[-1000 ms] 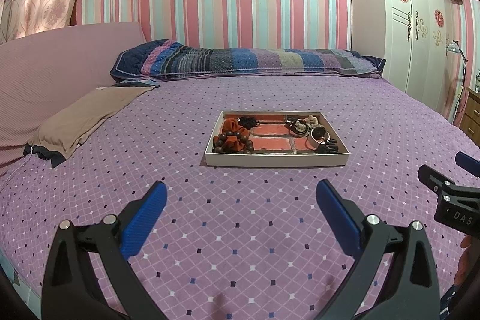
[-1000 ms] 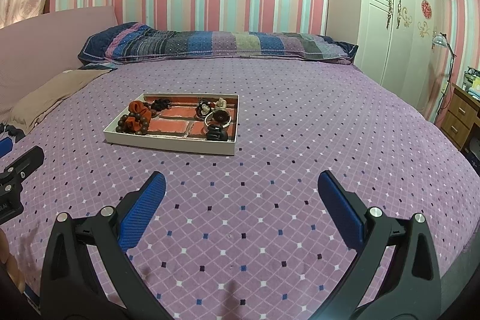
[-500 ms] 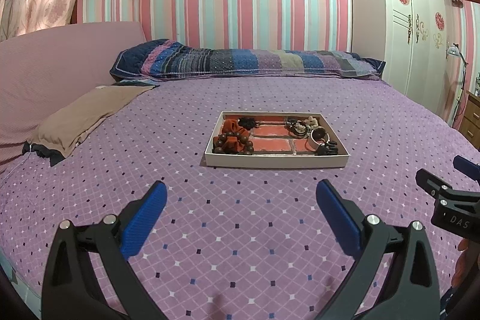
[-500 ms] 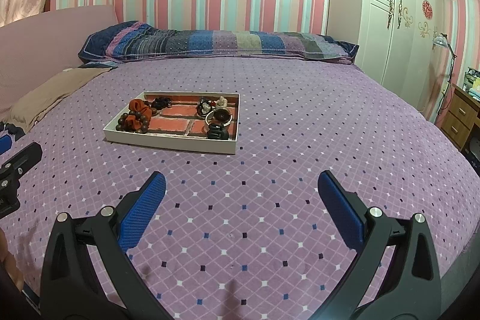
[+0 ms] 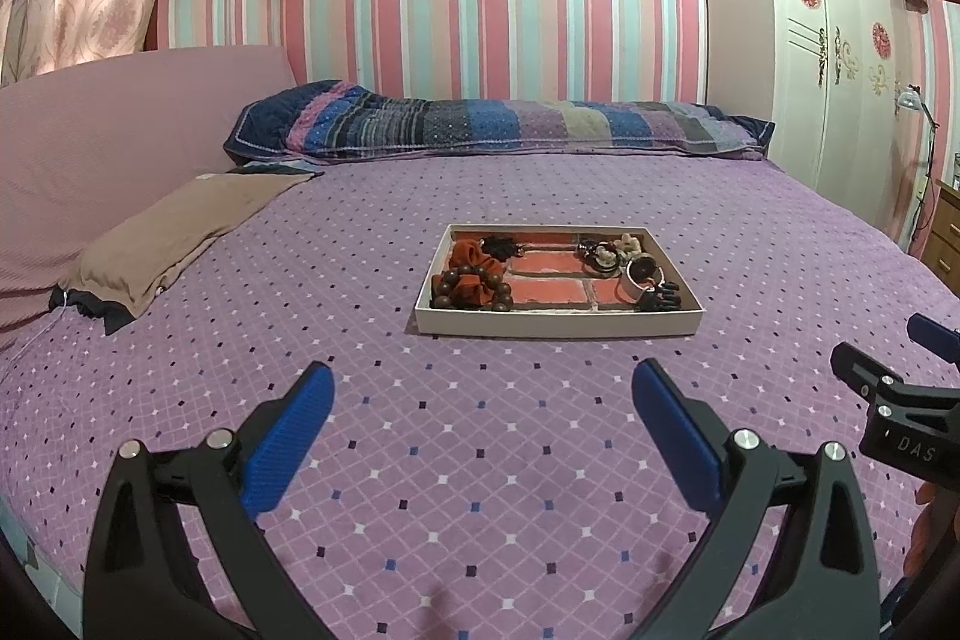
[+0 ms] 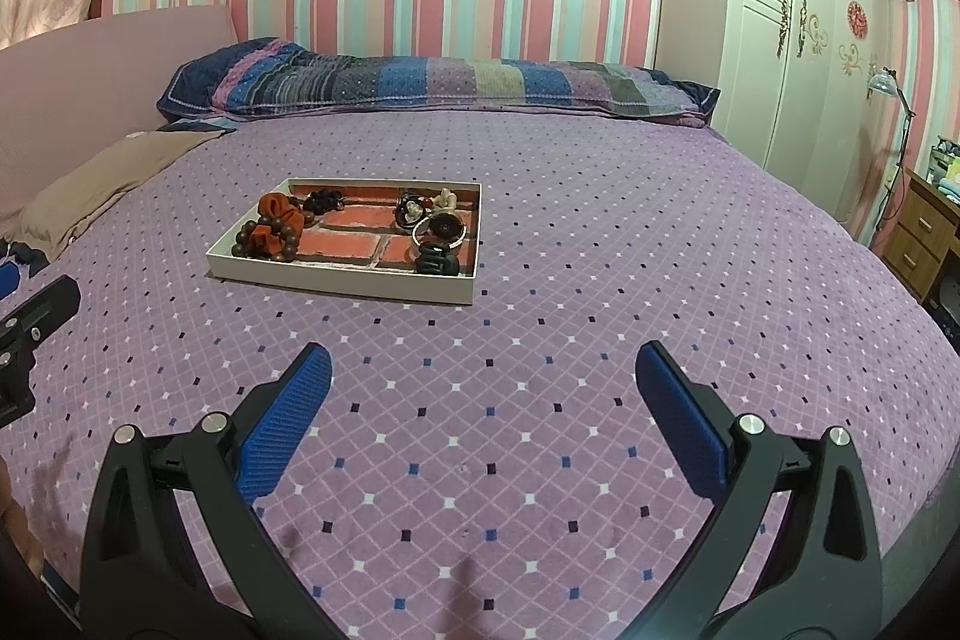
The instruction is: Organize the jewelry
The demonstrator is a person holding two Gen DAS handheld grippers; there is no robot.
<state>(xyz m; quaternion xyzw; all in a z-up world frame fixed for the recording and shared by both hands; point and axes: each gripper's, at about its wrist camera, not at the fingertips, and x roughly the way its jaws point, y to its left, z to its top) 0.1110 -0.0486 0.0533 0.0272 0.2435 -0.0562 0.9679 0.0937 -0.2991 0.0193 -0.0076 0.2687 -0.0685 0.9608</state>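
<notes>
- Left wrist view is showing the left tongs (image 5: pixel 483 394) hanging over the bed (image 5: pixel 480 490), spread wide and holding nothing between the blue pads.
- Right wrist view is showing the right tongs (image 6: pixel 483 379) in the same way: gaping fully, gripping nothing, hovering above the purple cover.
- Both tongs are sitting well short of the tray (image 5: pixel 558 323), which is resting flat on the bed near its middle.
- All the jewelry in sight is lying inside the tray: a bead bracelet (image 5: pixel 447 283) wrapped about an orange scrunchie (image 5: pixel 474 259) at the left end, a dark piece (image 5: pixel 497 244) behind them, and a bangle (image 5: pixel 637 277), a black claw clip (image 5: pixel 660 297) and a few small trinkets (image 5: pixel 606 253) clustering at the right end.
- Middle of the tray is lying bare, its brick-patterned floor showing.
- Nothing is lying loose on the cover as far as either view is showing.
- Judging the step: this scene is fitting either pieces bunched at two ends and waiting to be sorted, or pieces already grouped and the tongs hanging clear.
- Any reach into the tray is calling for a careful approach over its low wall, since the pieces are sitting touching one another and the beads are looking apt to roll.
</notes>
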